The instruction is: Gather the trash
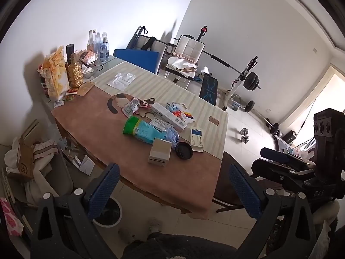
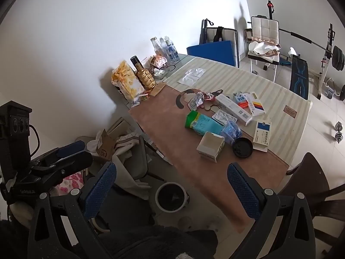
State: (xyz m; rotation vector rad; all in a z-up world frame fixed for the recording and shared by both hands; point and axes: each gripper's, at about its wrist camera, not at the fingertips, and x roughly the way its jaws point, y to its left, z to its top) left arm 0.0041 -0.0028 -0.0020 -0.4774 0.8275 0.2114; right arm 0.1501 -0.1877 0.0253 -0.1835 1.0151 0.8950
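Trash lies in a heap on the table (image 1: 90,129): a green and blue packet (image 1: 141,130), a small cardboard box (image 1: 160,153), a black round lid (image 1: 184,150), a long white box (image 1: 168,117), a blue and white medicine box (image 1: 197,139), blister packs (image 1: 161,125). The heap also shows in the right wrist view around the cardboard box (image 2: 210,146). A white bin with a dark liner (image 2: 171,196) stands on the floor by the table's near edge. My left gripper (image 1: 174,191) is open and empty, short of the table. My right gripper (image 2: 172,191) is open and empty above the bin.
Bottles (image 1: 100,43), a gold bottle (image 1: 74,73) and a snack bag (image 1: 56,73) stand at the table's far left. A dark chair (image 2: 310,185) is at the near right. Cardboard and cloth (image 1: 25,164) lie on the floor left. Weight bench (image 1: 237,82) and chairs behind.
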